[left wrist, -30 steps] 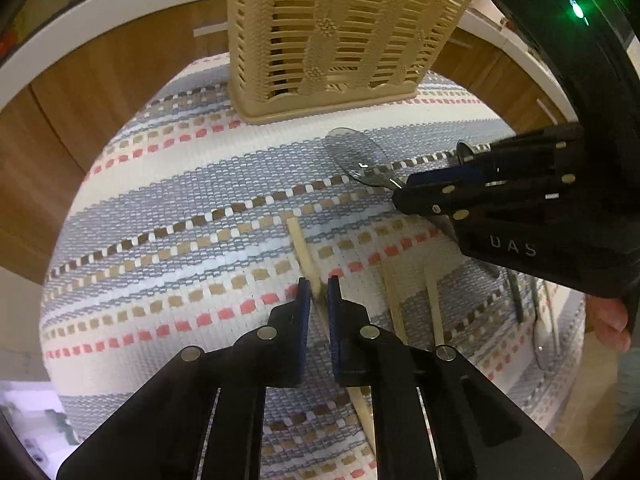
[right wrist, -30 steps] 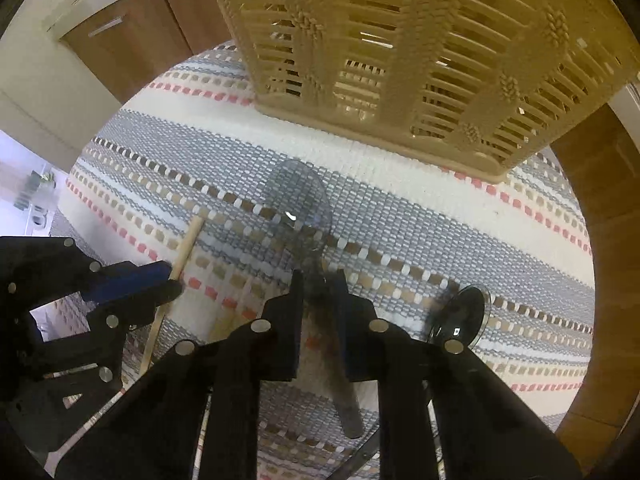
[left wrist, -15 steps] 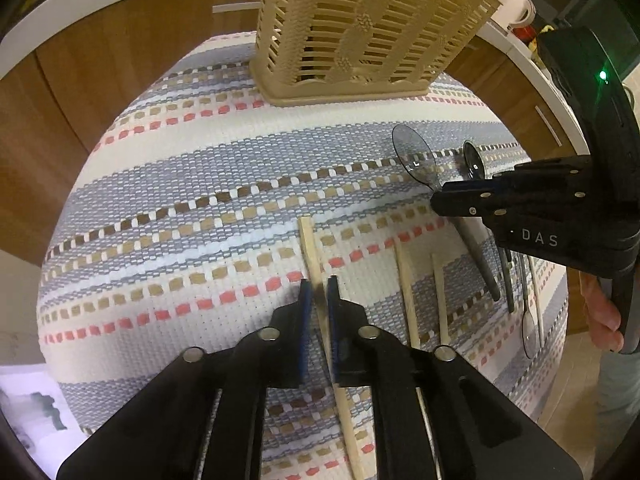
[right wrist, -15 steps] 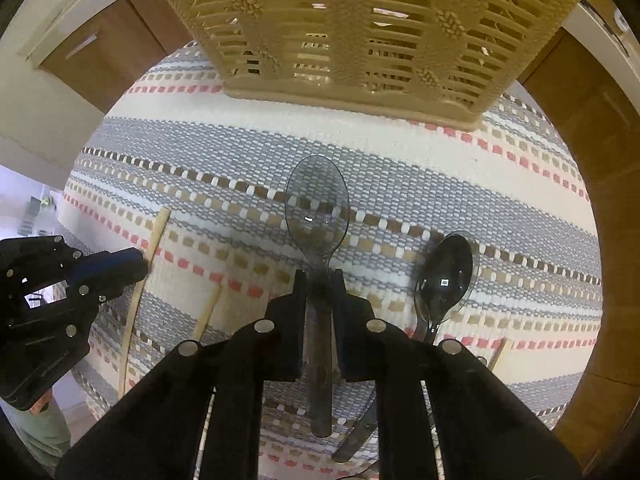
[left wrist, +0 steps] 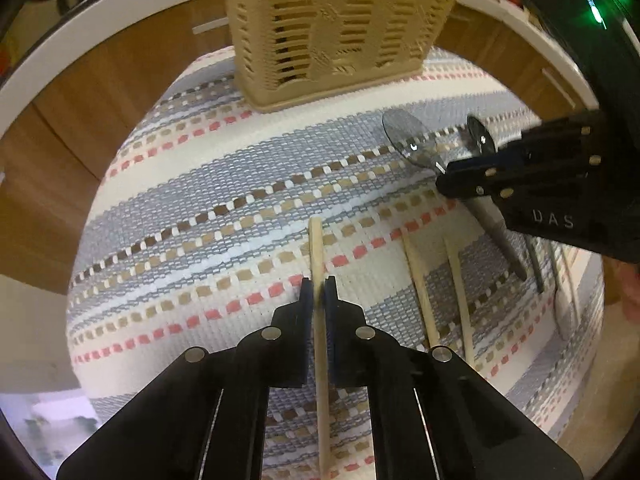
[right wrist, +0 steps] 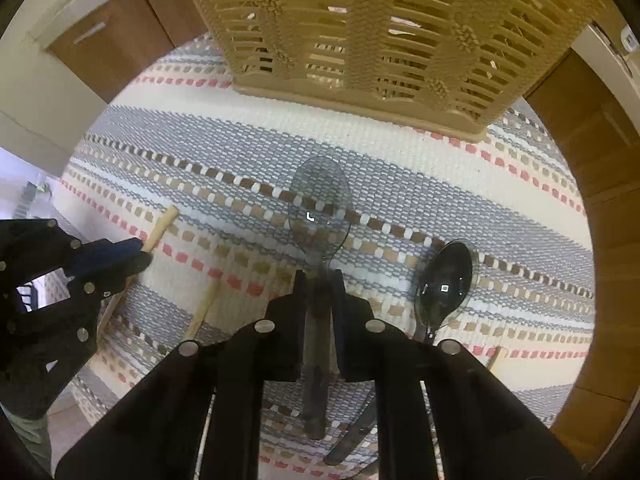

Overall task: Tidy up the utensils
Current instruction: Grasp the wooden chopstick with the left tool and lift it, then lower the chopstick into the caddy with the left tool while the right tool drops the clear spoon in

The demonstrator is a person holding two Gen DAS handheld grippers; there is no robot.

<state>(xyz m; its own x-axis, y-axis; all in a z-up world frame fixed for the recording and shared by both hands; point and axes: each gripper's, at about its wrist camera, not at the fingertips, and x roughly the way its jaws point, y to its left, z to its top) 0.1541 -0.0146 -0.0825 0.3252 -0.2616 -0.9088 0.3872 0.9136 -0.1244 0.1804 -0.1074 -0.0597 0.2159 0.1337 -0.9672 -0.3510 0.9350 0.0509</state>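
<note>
My left gripper (left wrist: 319, 292) is shut on a wooden chopstick (left wrist: 317, 252) and holds it over the striped mat; it also shows at the left of the right wrist view (right wrist: 132, 254). My right gripper (right wrist: 319, 280) is shut on the handle of a clear grey plastic spoon (right wrist: 319, 204); the gripper appears at the right of the left wrist view (left wrist: 444, 184). A beige slatted utensil basket (left wrist: 336, 28) stands at the far end of the mat, close ahead in the right wrist view (right wrist: 384, 40).
Two more chopsticks (left wrist: 416, 280) lie on the striped mat (left wrist: 200, 208) right of my left gripper. A second smaller dark spoon (right wrist: 444, 288) lies right of the held spoon. Wooden cabinet fronts (left wrist: 100, 80) surround the mat.
Both grippers have moved closer to the basket again, each carrying its utensil. The chopstick now points straight ahead in the left gripper.
</note>
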